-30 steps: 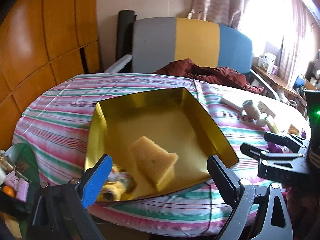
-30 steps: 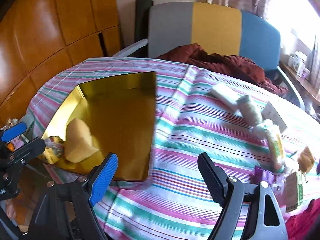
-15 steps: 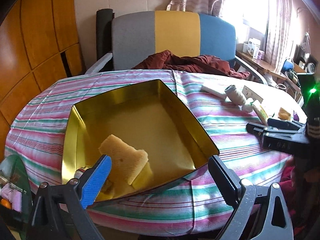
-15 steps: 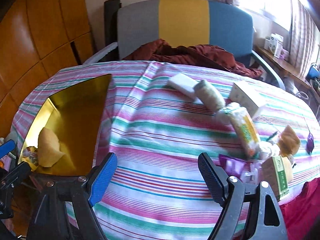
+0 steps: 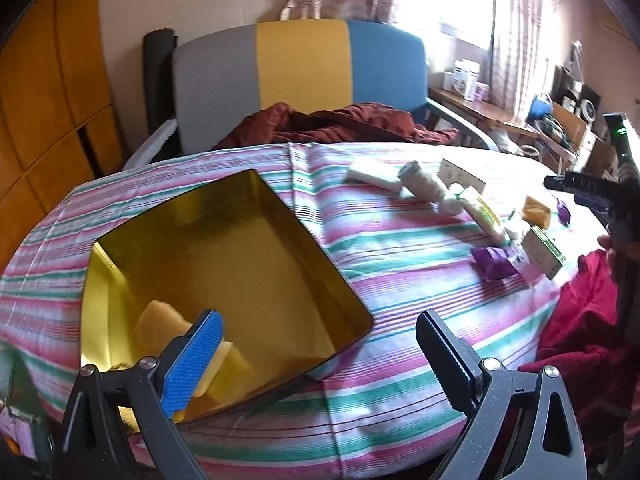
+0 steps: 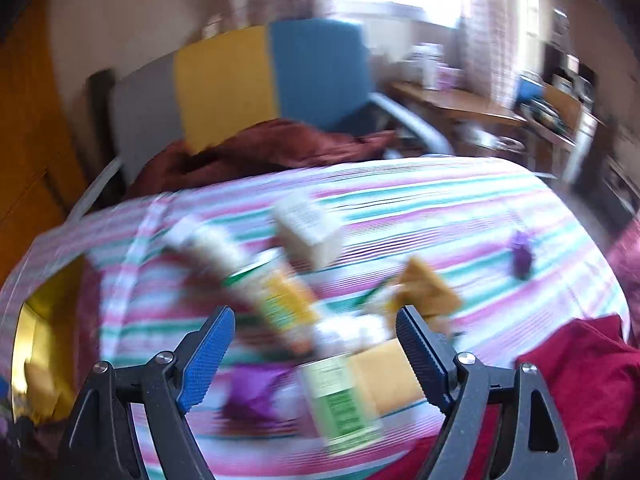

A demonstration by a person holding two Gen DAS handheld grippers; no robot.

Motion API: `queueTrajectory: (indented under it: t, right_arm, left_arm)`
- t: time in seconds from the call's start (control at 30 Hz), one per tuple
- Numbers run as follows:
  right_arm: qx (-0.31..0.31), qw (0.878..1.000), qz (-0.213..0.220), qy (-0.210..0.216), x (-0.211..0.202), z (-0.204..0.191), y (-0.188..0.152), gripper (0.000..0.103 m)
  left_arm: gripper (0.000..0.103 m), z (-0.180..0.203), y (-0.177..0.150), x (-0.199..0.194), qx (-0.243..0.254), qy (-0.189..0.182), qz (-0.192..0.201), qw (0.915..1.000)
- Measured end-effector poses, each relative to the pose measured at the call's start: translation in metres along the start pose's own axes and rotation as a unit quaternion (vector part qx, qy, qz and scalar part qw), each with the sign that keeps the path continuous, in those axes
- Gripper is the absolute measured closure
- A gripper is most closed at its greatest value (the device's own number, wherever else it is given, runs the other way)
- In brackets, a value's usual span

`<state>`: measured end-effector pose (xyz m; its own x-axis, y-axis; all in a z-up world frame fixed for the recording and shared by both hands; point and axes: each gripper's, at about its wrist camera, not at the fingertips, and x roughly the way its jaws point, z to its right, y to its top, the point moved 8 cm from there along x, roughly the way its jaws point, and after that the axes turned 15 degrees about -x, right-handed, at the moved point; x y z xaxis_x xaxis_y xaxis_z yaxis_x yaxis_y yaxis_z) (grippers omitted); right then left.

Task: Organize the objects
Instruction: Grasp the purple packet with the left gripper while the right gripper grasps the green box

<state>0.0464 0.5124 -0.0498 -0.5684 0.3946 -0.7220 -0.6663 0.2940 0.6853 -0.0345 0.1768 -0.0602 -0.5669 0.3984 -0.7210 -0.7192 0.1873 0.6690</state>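
Grippers: left (image 5: 318,344) and right (image 6: 314,338) both spread wide, nothing held | progress judged early: one yellow sponge (image 5: 160,322) seen in gold tin (image 5: 344,280) | remaining: clutter pile (image 6: 304,312) on striped tablecloth (image 5: 392,248), under right gripper, unsorted

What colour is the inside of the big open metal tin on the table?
Shiny gold inside the open metal tin, seen best in the left wrist view.

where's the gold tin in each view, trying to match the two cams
Left wrist: the gold tin fills the left-centre, open, just beyond the left gripper.
Right wrist: only a sliver of it shows at the far left edge, blurred.
Shared landmark: the grey, yellow and blue chair behind the table.
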Motion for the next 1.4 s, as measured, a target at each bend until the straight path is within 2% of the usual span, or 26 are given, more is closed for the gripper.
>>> queueTrajectory:
  t: [0.17, 0.27, 0.43, 0.53, 0.77, 0.87, 1.0, 1.13, 1.17, 1.2, 1.27, 1.4]
  right_arm:
    - [0.084, 0.996, -0.009, -0.033, 0.012, 0.062, -0.018, 0.019]
    - [0.157, 0.987, -0.019, -0.007, 0.022, 0.081, -0.031, 0.019]
    - [0.192, 0.981, -0.019, 0.014, 0.026, 0.088, -0.036, 0.019]
    - [0.195, 0.980, -0.025, 0.027, 0.032, 0.085, -0.036, 0.019]
    - [0.180, 0.982, -0.033, 0.046, 0.039, 0.074, -0.036, 0.019]
    - [0.168, 0.984, -0.033, 0.048, 0.040, 0.070, -0.034, 0.019]
    - [0.155, 0.986, -0.034, 0.049, 0.040, 0.065, -0.032, 0.019]
    - [0.139, 0.988, -0.038, 0.050, 0.043, 0.059, -0.030, 0.019]
    - [0.136, 0.989, -0.039, 0.051, 0.043, 0.057, -0.030, 0.019]
    - [0.132, 0.989, -0.041, 0.053, 0.044, 0.056, -0.030, 0.019]
    - [0.128, 0.989, -0.043, 0.056, 0.046, 0.053, -0.030, 0.019]
    - [0.115, 0.990, -0.047, 0.065, 0.047, 0.046, -0.029, 0.019]
  left_arm:
    - [0.005, 0.019, -0.005, 0.008, 0.016, -0.014, -0.016, 0.9996]
    - [0.005, 0.034, -0.007, 0.017, 0.028, -0.026, -0.029, 0.9989]
    - [0.005, 0.068, -0.011, 0.034, 0.064, -0.044, -0.046, 0.9959]
    - [0.007, 0.093, -0.013, 0.048, 0.088, -0.060, -0.057, 0.9927]
    - [0.019, 0.150, -0.017, 0.083, 0.119, -0.100, -0.092, 0.9836]
    - [0.026, 0.166, -0.017, 0.097, 0.107, -0.117, -0.117, 0.9804]
    - [0.027, 0.191, -0.015, 0.115, 0.081, -0.142, -0.148, 0.9754]
    - [0.028, 0.206, -0.018, 0.138, 0.080, -0.139, -0.165, 0.9733]
    - [0.037, 0.208, -0.020, 0.144, 0.079, -0.137, -0.172, 0.9723]
    - [0.050, 0.209, -0.024, 0.151, 0.078, -0.137, -0.185, 0.9702]
    - [0.064, 0.207, -0.034, 0.162, 0.068, -0.140, -0.213, 0.9647]
    - [0.066, 0.197, -0.038, 0.152, 0.078, -0.150, -0.188, 0.9674]
